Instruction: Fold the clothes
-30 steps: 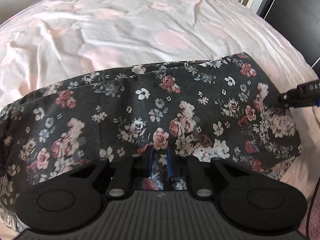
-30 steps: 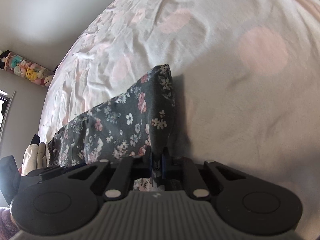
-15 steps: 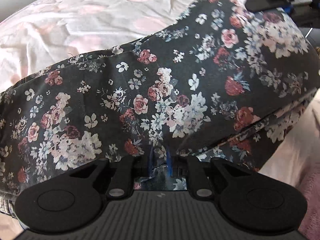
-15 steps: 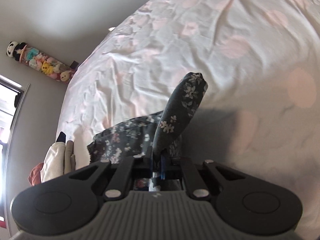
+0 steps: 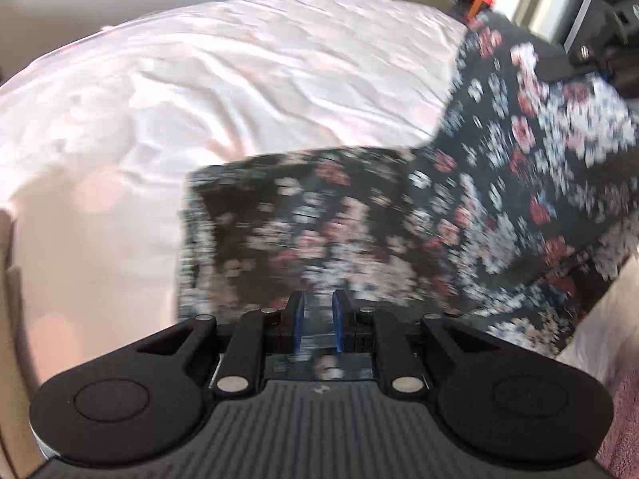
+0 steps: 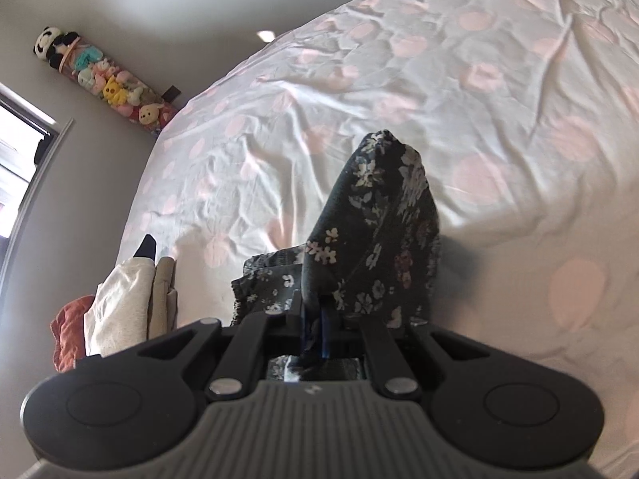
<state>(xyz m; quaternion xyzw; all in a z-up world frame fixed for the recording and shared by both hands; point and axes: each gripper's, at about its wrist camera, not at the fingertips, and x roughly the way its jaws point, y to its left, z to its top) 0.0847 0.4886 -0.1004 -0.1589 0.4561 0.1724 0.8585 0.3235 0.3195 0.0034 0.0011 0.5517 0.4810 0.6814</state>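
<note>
Daylit fisheye views; left wrist view motion-blurred, right wrist view sharp

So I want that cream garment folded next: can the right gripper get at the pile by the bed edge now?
Probably not yet: the right gripper is shut on the floral garment, so it must release first; the pile itself lies unobstructed.

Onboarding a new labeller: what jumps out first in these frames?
The dark floral-print garment fills the middle, pinched in both the left gripper and the right gripper and lifted above the white bedsheet with pink dots. A stack of folded clothes sits at the bed's left edge.
</note>
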